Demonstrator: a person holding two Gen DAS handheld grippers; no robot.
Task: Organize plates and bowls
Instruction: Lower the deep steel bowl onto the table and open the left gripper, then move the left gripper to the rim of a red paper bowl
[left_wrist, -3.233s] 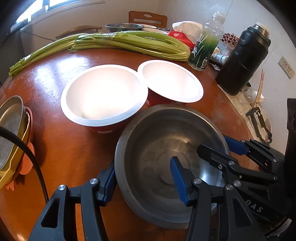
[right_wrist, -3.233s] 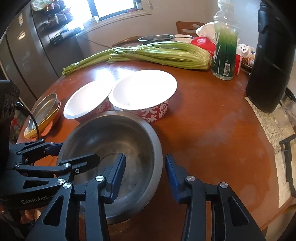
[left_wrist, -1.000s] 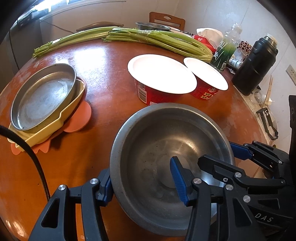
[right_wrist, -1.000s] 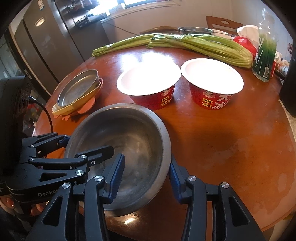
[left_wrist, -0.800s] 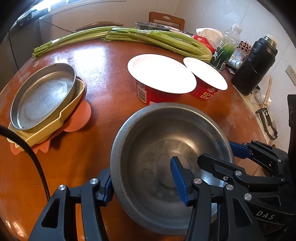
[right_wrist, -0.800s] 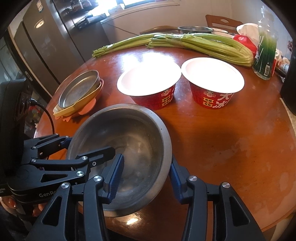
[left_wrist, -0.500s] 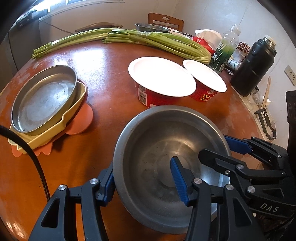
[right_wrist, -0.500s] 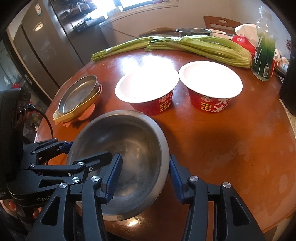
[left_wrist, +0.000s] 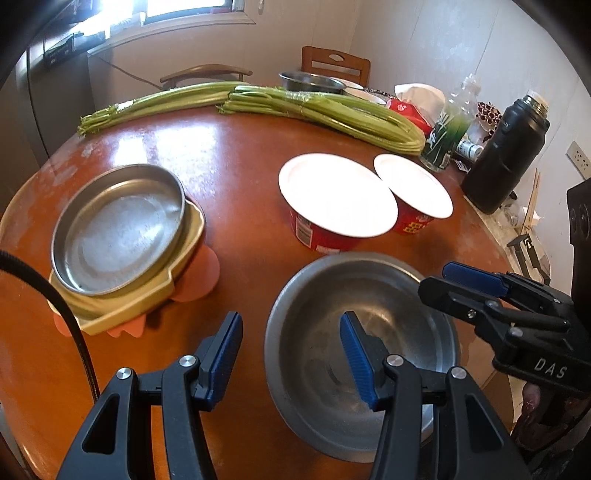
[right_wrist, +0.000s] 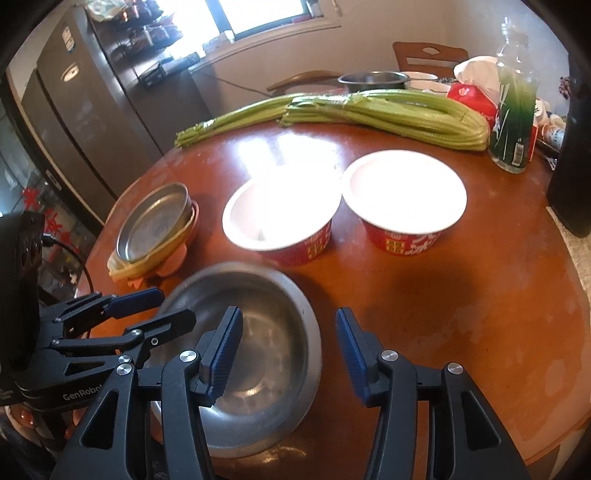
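Note:
A large steel bowl (left_wrist: 362, 314) rests on the round wooden table (left_wrist: 240, 177) near its front edge; it also shows in the right wrist view (right_wrist: 266, 354). My left gripper (left_wrist: 291, 354) is open, its right finger over the bowl's inside, its left finger outside the rim. My right gripper (right_wrist: 288, 350) is open, straddling the bowl's right rim without gripping. A steel plate (left_wrist: 118, 229) sits stacked on a yellow dish (left_wrist: 147, 310) and an orange mat at the left. Two red paper bowls (left_wrist: 336, 206) (left_wrist: 413, 195) stand behind.
Long celery bunches (left_wrist: 317, 110) lie across the far side. A green bottle (left_wrist: 443, 136), a black flask (left_wrist: 502, 155), a tissue pack and a steel pan (left_wrist: 310, 81) stand at the back right. Chairs and a fridge (right_wrist: 74, 110) surround the table.
Both grippers, earlier clamped on the steel bowl's rim and carrying it toward the front of the table, have let go and opened. The bowl now rests on the table.

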